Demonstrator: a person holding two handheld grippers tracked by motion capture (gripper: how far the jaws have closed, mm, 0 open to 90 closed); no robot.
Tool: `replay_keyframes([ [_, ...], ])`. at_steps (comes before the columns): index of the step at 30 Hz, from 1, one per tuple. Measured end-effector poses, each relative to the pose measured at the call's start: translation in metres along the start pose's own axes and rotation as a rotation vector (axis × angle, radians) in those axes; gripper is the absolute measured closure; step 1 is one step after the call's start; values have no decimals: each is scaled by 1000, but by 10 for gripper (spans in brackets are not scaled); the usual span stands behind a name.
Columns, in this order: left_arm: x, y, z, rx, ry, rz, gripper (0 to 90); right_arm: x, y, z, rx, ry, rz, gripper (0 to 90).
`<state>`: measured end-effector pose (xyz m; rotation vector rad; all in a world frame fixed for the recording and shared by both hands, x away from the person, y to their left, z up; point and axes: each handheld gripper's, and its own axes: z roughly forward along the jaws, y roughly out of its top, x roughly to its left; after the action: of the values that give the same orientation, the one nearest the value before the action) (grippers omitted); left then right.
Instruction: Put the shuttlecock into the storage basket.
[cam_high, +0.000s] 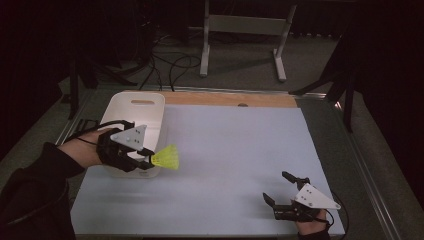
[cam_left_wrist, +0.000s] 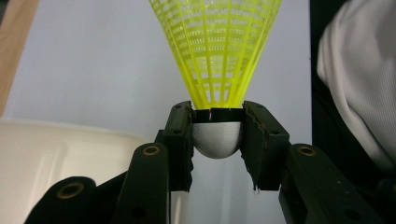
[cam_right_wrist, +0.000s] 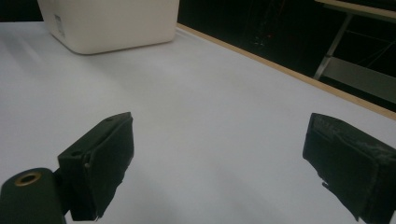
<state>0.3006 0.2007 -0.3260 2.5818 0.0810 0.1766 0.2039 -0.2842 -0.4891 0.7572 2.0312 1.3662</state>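
Note:
A yellow plastic shuttlecock (cam_high: 166, 157) with a white cork head (cam_left_wrist: 216, 138) is held in the air by my left gripper (cam_high: 149, 156), which is shut on the head; the yellow skirt (cam_left_wrist: 217, 49) points away from the jaws. The gripper hovers at the near right corner of a white plastic bin (cam_high: 135, 107) on the left of the table. My right gripper (cam_high: 278, 187) rests low near the table's front right edge, open, with nothing between its fingertips (cam_right_wrist: 106, 158). The bin (cam_right_wrist: 109, 23) stands at the far left of the right gripper view.
A pale grey mat (cam_high: 225, 155) covers the table, with a wooden strip (cam_high: 230, 99) along its far edge. Beyond the table stand a metal frame (cam_high: 245, 30) and loose cables (cam_high: 165, 60) on the floor. A sleeve (cam_left_wrist: 359, 79) fills the right of the left gripper view.

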Motion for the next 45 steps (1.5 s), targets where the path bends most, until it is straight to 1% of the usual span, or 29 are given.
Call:
replay_keyframes([
  [2,2,-4,-1,-9,8,-1,649,0,0,0,2,3,-4,89],
  [4,4,-7,-2,-8,15,4,649,0,0,0,2,1,-4,89],
  [6,6,-11,-3,-13,9,8,648,0,0,0,3,1,-2,89],
  [7,7,-13,-5,-11,15,25,648,0,0,0,4,1,-2,89],
  [8,8,-15,-6,-21,18,24,648,0,0,0,4,3,-3,89],
  [9,9,-16,-8,-27,12,21,648,0,0,0,4,2,-3,89],
  [11,12,-20,-11,-32,20,18,648,0,0,0,5,1,-3,89],
  [12,13,-22,-13,-34,18,14,648,0,0,0,4,0,-3,89],
  [13,14,-23,-15,-34,25,11,648,0,0,0,5,1,-2,89],
  [17,18,-30,-20,-39,32,-17,648,0,-1,1,5,0,-3,89],
  [19,19,-33,-22,-43,40,-11,648,0,0,1,4,2,-4,89],
  [23,22,-42,-24,-42,46,-33,647,0,0,1,5,2,-5,89],
  [24,22,-44,-24,-37,52,-39,647,0,0,1,5,1,-5,89],
  [26,24,-47,-25,-26,76,-65,647,0,0,1,6,0,-5,89],
  [28,24,-49,-25,-19,83,-65,647,0,0,1,7,0,0,89],
  [30,25,-52,-25,-18,79,-67,647,0,0,1,7,2,0,89],
  [33,26,-56,-25,-10,71,-83,647,1,0,1,10,2,-2,89],
  [35,28,-58,-25,3,81,-90,647,1,0,1,11,3,-3,89],
  [36,28,-60,-25,-4,78,-96,647,1,0,1,10,3,-1,89],
  [39,31,-64,-23,-1,95,-118,647,1,0,1,9,3,-4,89],
  [41,32,-67,-21,2,86,-132,647,1,0,1,8,3,-4,89],
  [44,34,-71,-17,26,79,-141,646,1,0,1,8,3,-3,89],
  [45,34,-72,-15,35,83,-145,646,1,0,1,9,2,-3,89],
])
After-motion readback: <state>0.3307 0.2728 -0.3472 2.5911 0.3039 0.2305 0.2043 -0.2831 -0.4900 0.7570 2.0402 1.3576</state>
